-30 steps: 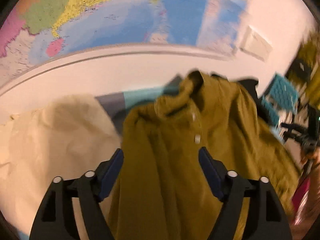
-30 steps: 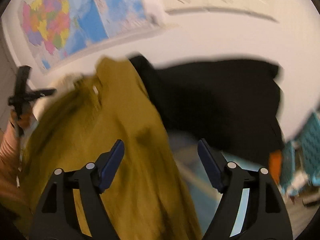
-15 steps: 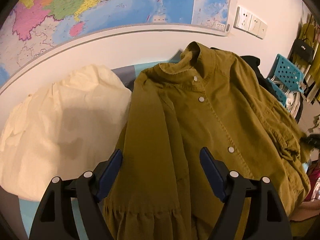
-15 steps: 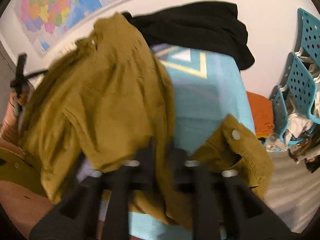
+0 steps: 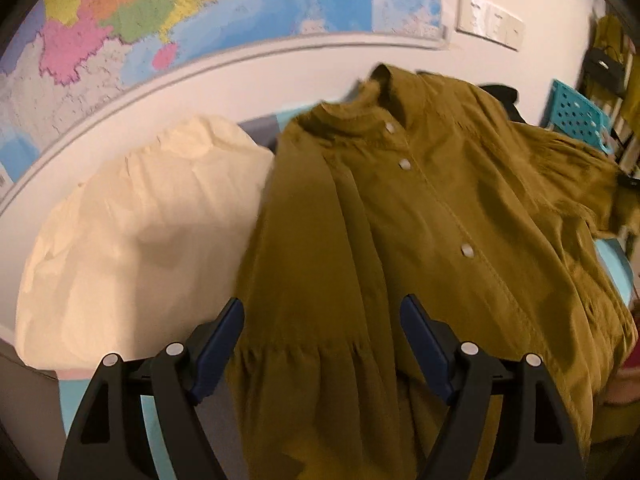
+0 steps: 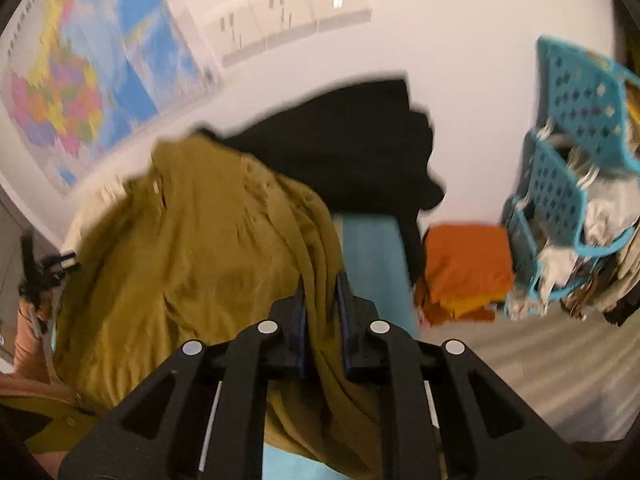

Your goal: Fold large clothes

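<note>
An olive button-front shirt [image 5: 400, 220] lies spread with its collar toward the wall. My left gripper [image 5: 322, 320] hangs open just above its left sleeve and gathered seam, the fabric showing between the blue pads [image 5: 222, 332] without being pinched. In the right wrist view the same olive shirt [image 6: 200, 240] lies bunched on the teal cover [image 6: 372, 256]. My right gripper [image 6: 322, 296] is shut on a ridge of its right edge, and the cloth runs up between the two pads.
A cream garment [image 5: 140, 220] lies left of the shirt, against the wall. A black garment [image 6: 352, 140] is piled behind it. Folded orange clothes [image 6: 464, 264] and turquoise baskets [image 6: 572, 120] stand to the right, past the surface's edge. A map [image 5: 200, 12] hangs on the wall.
My right gripper went from wide open to shut on the shirt's edge and swung right with it. The left gripper stayed open and moved in closer over the shirt.
</note>
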`<state>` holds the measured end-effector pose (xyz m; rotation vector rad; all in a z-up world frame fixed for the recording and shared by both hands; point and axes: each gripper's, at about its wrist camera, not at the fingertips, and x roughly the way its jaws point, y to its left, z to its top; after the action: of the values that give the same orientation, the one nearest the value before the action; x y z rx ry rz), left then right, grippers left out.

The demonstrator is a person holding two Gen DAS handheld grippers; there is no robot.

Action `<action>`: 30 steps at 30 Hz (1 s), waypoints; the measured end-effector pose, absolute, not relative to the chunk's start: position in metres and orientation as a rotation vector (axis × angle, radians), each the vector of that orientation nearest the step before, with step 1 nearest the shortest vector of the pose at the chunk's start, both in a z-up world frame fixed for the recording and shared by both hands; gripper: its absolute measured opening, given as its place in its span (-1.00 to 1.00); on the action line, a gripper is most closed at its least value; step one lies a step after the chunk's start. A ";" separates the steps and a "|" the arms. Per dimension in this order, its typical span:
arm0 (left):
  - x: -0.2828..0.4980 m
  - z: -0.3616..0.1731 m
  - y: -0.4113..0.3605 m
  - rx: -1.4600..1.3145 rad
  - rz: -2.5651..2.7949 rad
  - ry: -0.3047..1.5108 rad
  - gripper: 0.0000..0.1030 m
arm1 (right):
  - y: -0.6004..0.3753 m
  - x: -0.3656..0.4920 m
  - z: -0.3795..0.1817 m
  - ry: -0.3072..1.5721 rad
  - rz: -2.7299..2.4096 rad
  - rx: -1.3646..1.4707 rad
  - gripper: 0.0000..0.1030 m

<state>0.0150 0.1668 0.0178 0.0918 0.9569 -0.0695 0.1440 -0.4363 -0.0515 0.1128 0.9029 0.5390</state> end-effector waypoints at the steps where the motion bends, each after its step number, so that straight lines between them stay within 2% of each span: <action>1: 0.010 0.015 0.165 0.106 -0.074 0.964 0.51 | -0.435 0.146 -0.060 0.923 0.548 0.122 -0.74; 3: -0.003 0.010 0.160 0.140 -0.089 0.977 0.58 | -0.435 0.142 -0.061 0.924 0.553 0.152 -0.75; 6: -0.019 -0.001 0.153 0.202 -0.112 0.989 0.59 | -0.439 0.135 -0.037 0.886 0.604 0.206 -0.75; 7: -0.021 -0.005 0.154 0.221 -0.103 1.000 0.47 | -0.437 0.133 -0.027 0.874 0.619 0.201 -0.75; 8: -0.021 -0.008 0.156 0.224 -0.096 1.011 0.09 | -0.431 0.129 -0.015 0.860 0.639 0.196 -0.75; 9: -0.020 -0.010 0.160 0.208 -0.087 1.026 -0.11 | -0.424 0.124 -0.001 0.844 0.658 0.186 -0.75; 10: -0.019 -0.008 0.166 0.176 -0.073 1.029 -0.43 | -0.414 0.119 0.016 0.824 0.691 0.163 -0.75; 11: -0.017 -0.003 0.172 0.149 -0.068 1.020 -0.63 | -0.401 0.114 0.035 0.799 0.732 0.133 -0.75; 12: -0.017 0.001 0.178 0.124 -0.063 1.008 -0.68 | -0.387 0.109 0.052 0.777 0.768 0.105 -0.75; 15: -0.014 0.020 0.198 0.078 -0.017 0.966 -0.71 | -0.335 0.101 0.094 0.735 0.884 0.009 -0.75; 18: -0.013 0.039 0.221 0.052 0.054 0.919 -0.69 | -0.276 0.098 0.111 0.740 0.994 -0.069 -0.75; 21: -0.009 0.045 0.236 0.038 0.116 0.907 -0.61 | -0.199 0.105 0.099 0.809 1.106 -0.139 -0.73; 24: -0.004 0.044 0.240 0.028 0.158 0.908 -0.41 | -0.119 0.116 0.057 0.928 1.183 -0.192 -0.69; 25: -0.004 0.043 0.241 0.023 0.163 0.903 -0.36 | -0.106 0.120 0.047 0.951 1.189 -0.185 -0.64; 26: -0.005 0.043 0.240 0.024 0.164 0.898 -0.34 | -0.093 0.124 0.037 0.979 1.184 -0.180 -0.49; 27: -0.008 0.042 0.238 0.024 0.162 0.883 -0.31 | -0.082 0.130 0.026 0.999 1.166 -0.198 -0.14; 28: -0.012 0.044 0.239 0.021 0.159 0.871 -0.17 | -0.082 0.130 0.023 0.981 1.146 -0.207 -0.01; 29: -0.015 0.046 0.240 0.016 0.155 0.856 -0.06 | -0.084 0.133 0.021 0.965 1.130 -0.200 0.02; 30: -0.020 0.047 0.241 0.009 0.146 0.834 -0.04 | -0.094 0.136 0.019 0.963 1.136 -0.172 0.12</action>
<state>-0.0200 0.2408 0.0475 0.0088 0.8344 0.1461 0.1365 -0.0942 0.0195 -0.1721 0.9631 1.1361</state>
